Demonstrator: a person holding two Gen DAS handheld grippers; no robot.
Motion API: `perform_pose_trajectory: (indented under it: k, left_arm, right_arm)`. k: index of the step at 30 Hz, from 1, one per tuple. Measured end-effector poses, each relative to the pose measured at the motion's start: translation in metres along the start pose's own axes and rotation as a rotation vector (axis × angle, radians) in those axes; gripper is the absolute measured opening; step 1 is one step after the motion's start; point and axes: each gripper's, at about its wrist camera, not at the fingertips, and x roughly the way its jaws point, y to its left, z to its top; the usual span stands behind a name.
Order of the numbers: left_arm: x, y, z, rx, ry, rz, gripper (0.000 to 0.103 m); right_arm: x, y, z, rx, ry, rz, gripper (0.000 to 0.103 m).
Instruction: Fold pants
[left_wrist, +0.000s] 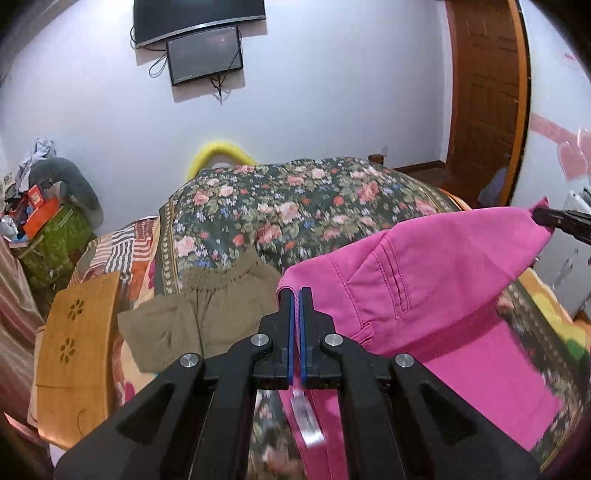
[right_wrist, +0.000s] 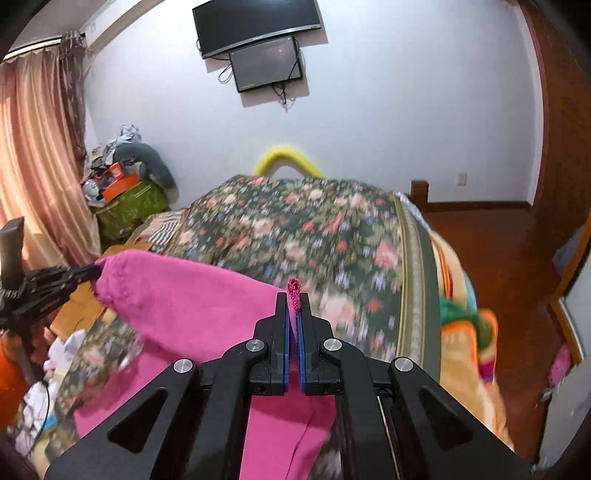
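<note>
Bright pink pants (left_wrist: 436, 266) hang stretched above the floral bedspread (left_wrist: 295, 206), held by the waistband at both ends. My left gripper (left_wrist: 295, 295) is shut on one waistband corner, pink fabric pinched between its blue pads. In the right wrist view my right gripper (right_wrist: 294, 299) is shut on the other waistband corner of the pink pants (right_wrist: 184, 295), a bit of hem sticking out above the fingertips. Each gripper shows at the edge of the other view: the right gripper (left_wrist: 546, 218) and the left gripper (right_wrist: 88, 275). The legs trail down out of sight.
Olive-brown shorts (left_wrist: 207, 310) lie on the bed left of the pink pants. A wooden lap tray (left_wrist: 77, 339) sits at the bed's left edge. A cluttered green box (right_wrist: 129, 206), curtains (right_wrist: 33, 166), wall screens (right_wrist: 258, 44) and a wooden door (left_wrist: 484, 92) surround the bed.
</note>
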Motion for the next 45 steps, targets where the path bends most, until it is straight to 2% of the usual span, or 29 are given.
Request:
perform_pose_trajectory:
  k: [4, 14, 17, 18, 20, 22, 23, 25, 27, 29, 30, 31, 33, 38, 41, 45]
  left_arm:
    - [-0.01, -0.008, -0.03, 0.006, 0.038, -0.014, 0.002]
    - [-0.023, -0.022, -0.114, 0.013, 0.21, -0.065, 0.002]
    - [-0.027, -0.023, -0.127, 0.014, 0.249, -0.067, 0.004]
    - [-0.03, -0.023, -0.131, 0.009, 0.26, -0.068, 0.005]
    - [-0.035, -0.021, -0.135, 0.0, 0.274, -0.066, 0.009]
    - [-0.042, -0.021, -0.136, 0.003, 0.269, -0.057, 0.021]
    - [-0.046, -0.02, -0.135, 0.008, 0.262, -0.048, 0.025]
    - [-0.055, -0.021, -0.13, 0.019, 0.237, -0.03, 0.049]
    - [-0.065, -0.023, -0.122, 0.027, 0.205, -0.039, 0.056]
    - [-0.068, -0.029, -0.114, 0.05, 0.197, -0.049, 0.057]
    - [-0.069, -0.033, -0.11, 0.066, 0.194, -0.047, 0.061]
    - [-0.068, -0.037, -0.107, 0.082, 0.191, -0.047, 0.066]
    - [-0.066, -0.049, -0.102, 0.131, 0.185, -0.054, 0.07]
    - [-0.047, -0.083, -0.102, 0.281, 0.224, -0.066, 0.074]
    - [-0.034, -0.098, -0.106, 0.342, 0.254, -0.094, 0.074]
    - [-0.014, -0.108, -0.109, 0.39, 0.288, -0.089, 0.074]
  right_arm:
    - [-0.011, 0.011, -0.04, -0.016, 0.06, -0.002, 0.003]
    - [-0.015, 0.019, -0.111, -0.02, 0.204, -0.011, 0.003]
    - [-0.016, 0.016, -0.128, 0.0, 0.273, -0.016, 0.006]
    - [-0.017, 0.015, -0.131, 0.004, 0.287, -0.025, 0.01]
    - [-0.02, 0.012, -0.135, 0.011, 0.313, -0.042, 0.02]
    - [-0.028, 0.011, -0.137, 0.015, 0.314, -0.057, 0.031]
    - [-0.033, 0.011, -0.138, 0.01, 0.308, -0.062, 0.032]
    - [-0.044, 0.015, -0.138, -0.009, 0.298, -0.066, 0.033]
    - [-0.051, 0.023, -0.136, -0.037, 0.289, -0.062, 0.033]
    - [-0.056, 0.032, -0.132, -0.064, 0.277, -0.048, 0.035]
    - [-0.057, 0.038, -0.129, -0.078, 0.274, -0.038, 0.041]
    - [-0.057, 0.044, -0.126, -0.092, 0.27, -0.027, 0.052]
    - [-0.054, 0.054, -0.122, -0.115, 0.252, 0.002, 0.059]
    - [-0.031, 0.08, -0.119, -0.185, 0.277, 0.05, 0.059]
    - [-0.009, 0.088, -0.122, -0.216, 0.323, 0.077, 0.059]
    - [0.015, 0.091, -0.127, -0.249, 0.37, 0.081, 0.059]
